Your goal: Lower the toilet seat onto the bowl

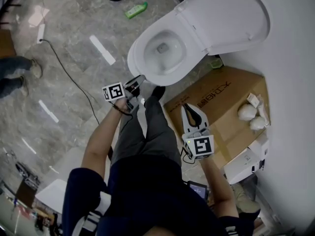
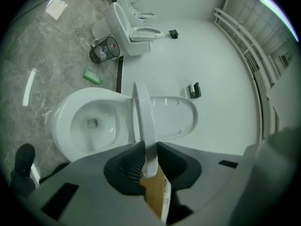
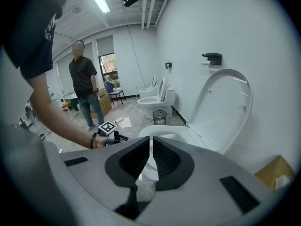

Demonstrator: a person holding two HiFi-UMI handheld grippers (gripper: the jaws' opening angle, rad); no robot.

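**Fixture.** The toilet is glossy white ceramic with an oval bowl [image 1: 162, 48]. It stands against a plain white wall on a grey marbled tile floor [image 1: 74, 43]. The lid [image 1: 231, 14] is a smooth, rounded plastic shell, raised back toward the wall.

**Task item.** The toilet seat [image 2: 142, 117] is a thin white plastic ring. The left gripper view shows it edge-on, with the bowl on 1 side and the lid on the other. It is clear of the lid, and its front edge is off the bowl rim.

**Left tool.** The left gripper [image 2: 146, 147] has 2 dark ribbed pads closed on the seat's front edge, 1 against each face. The gap is narrow, set by the thickness of the seat.

**Right tool.** The right gripper [image 3: 150, 142] holds nothing. Its 2 pads are drawn almost together, with only a thin slit between them.

**Pose.**
- The left forearm is bare and reaches forward to the front of the bowl. The marker cube sits just behind the grip.
- The right forearm reaches forward beside the toilet, with the tool angled downward above a flat brown cardboard box [image 1: 221, 102]. It is well apart from the seat.

**Other.** A green bottle [image 1: 136, 10] lies on the floor beyond the bowl.
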